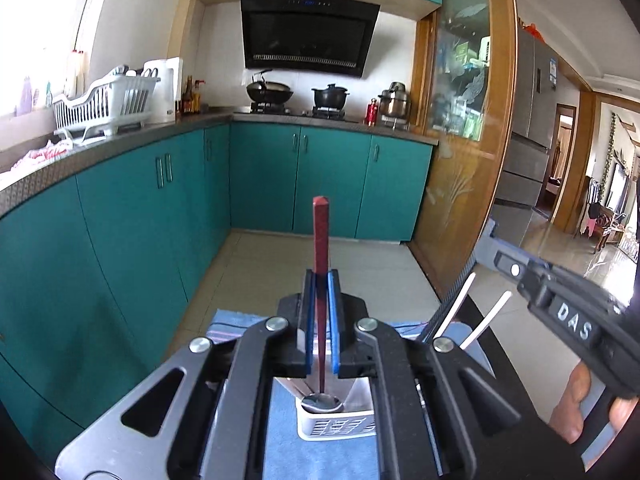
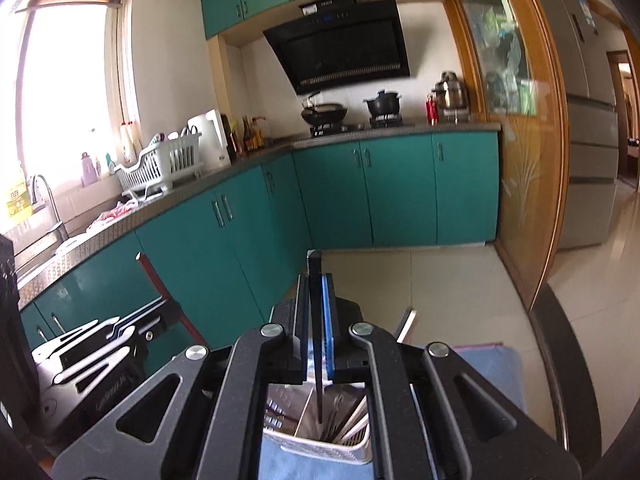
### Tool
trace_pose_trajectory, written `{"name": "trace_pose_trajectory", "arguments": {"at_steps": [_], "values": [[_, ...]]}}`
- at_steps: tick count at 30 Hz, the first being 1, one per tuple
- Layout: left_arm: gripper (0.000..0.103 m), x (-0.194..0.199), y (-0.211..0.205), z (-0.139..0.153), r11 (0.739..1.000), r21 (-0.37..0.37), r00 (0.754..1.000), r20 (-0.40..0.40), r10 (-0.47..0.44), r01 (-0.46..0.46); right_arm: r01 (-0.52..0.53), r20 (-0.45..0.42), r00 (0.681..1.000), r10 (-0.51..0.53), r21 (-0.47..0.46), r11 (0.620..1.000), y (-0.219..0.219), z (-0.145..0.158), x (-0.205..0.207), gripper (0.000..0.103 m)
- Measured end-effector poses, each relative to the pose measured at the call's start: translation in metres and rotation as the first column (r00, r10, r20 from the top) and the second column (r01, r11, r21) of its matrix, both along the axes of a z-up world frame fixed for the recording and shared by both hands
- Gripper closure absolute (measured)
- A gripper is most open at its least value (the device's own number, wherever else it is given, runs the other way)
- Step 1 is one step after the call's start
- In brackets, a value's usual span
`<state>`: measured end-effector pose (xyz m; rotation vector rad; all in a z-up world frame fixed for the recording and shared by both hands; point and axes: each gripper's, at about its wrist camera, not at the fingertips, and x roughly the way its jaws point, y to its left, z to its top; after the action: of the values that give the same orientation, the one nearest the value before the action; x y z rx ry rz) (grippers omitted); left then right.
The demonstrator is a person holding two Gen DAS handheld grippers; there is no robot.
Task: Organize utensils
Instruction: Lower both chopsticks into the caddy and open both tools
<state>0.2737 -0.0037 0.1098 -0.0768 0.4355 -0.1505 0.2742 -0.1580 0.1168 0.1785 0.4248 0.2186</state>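
Observation:
My left gripper (image 1: 320,276) is shut on a red-handled spoon (image 1: 321,240). The spoon stands upright, handle up, with its metal bowl just over the rim of the white utensil holder (image 1: 336,426). My right gripper (image 2: 316,280) is shut on a thin black chopstick (image 2: 315,320), held upright with its tip inside the white holder (image 2: 320,446), which holds several utensils. The right gripper's body (image 1: 568,304) shows at the right of the left wrist view. The left gripper with the red handle (image 2: 160,280) shows at the left of the right wrist view.
The holder stands on a blue cloth (image 1: 320,460) on a dark table. White-handled utensils (image 1: 460,300) stick up near the right gripper. Teal cabinets (image 1: 120,220) and a counter with a dish rack (image 1: 104,108) lie beyond; a wooden door frame (image 1: 472,160) is to the right.

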Motion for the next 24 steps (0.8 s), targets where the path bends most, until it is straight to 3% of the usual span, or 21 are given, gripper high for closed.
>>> {"name": "trace_pose_trajectory", "arguments": {"at_steps": [8, 10, 11, 13, 16, 17, 18, 19, 24], "values": [[0.095, 0.009, 0.000, -0.027, 1.000, -0.017, 0.999, -0.046, -0.006, 0.005, -0.003, -0.068, 0.998, 0.004, 0.013, 1.000, 0.004, -0.038, -0.004, 0.096], [0.072, 0.004, 0.001, -0.028, 1.000, -0.013, 0.999, -0.036, 0.010, -0.010, 0.008, -0.077, 0.997, -0.008, 0.000, 1.000, 0.003, -0.041, -0.007, 0.094], [0.057, -0.001, 0.002, -0.027, 1.000, -0.020, 1.000, -0.023, 0.015, -0.016, 0.015, -0.085, 0.996, -0.016, -0.005, 1.000, 0.002, -0.043, -0.011, 0.089], [0.054, -0.012, 0.003, -0.023, 0.999, -0.029, 1.000, 0.007, 0.016, -0.016, 0.019, -0.073, 0.997, -0.019, 0.002, 1.000, -0.003, -0.043, -0.022, 0.062], [0.045, -0.036, 0.004, -0.016, 1.000, -0.021, 0.999, 0.041, 0.012, -0.011, 0.034, -0.012, 0.999, -0.034, -0.015, 0.999, -0.008, -0.035, -0.046, 0.058], [0.035, -0.046, 0.005, -0.014, 1.000, -0.020, 0.998, 0.058, 0.010, -0.009, 0.037, 0.011, 0.999, -0.037, -0.021, 0.999, -0.010, -0.031, -0.058, 0.056], [0.025, -0.053, 0.006, -0.012, 1.000, -0.019, 0.997, 0.073, 0.009, -0.008, 0.038, 0.029, 0.999, -0.038, -0.019, 0.999, -0.013, -0.028, -0.067, 0.050], [0.023, -0.068, 0.007, -0.011, 1.000, -0.017, 0.995, 0.098, 0.011, -0.010, 0.039, 0.050, 0.998, -0.038, -0.014, 0.999, -0.016, -0.025, -0.077, 0.040], [0.009, -0.112, 0.009, -0.015, 1.000, 0.017, 0.991, 0.132, 0.020, -0.023, 0.059, 0.133, 0.989, -0.064, 0.036, 0.998, -0.034, -0.019, -0.131, 0.015]]}}
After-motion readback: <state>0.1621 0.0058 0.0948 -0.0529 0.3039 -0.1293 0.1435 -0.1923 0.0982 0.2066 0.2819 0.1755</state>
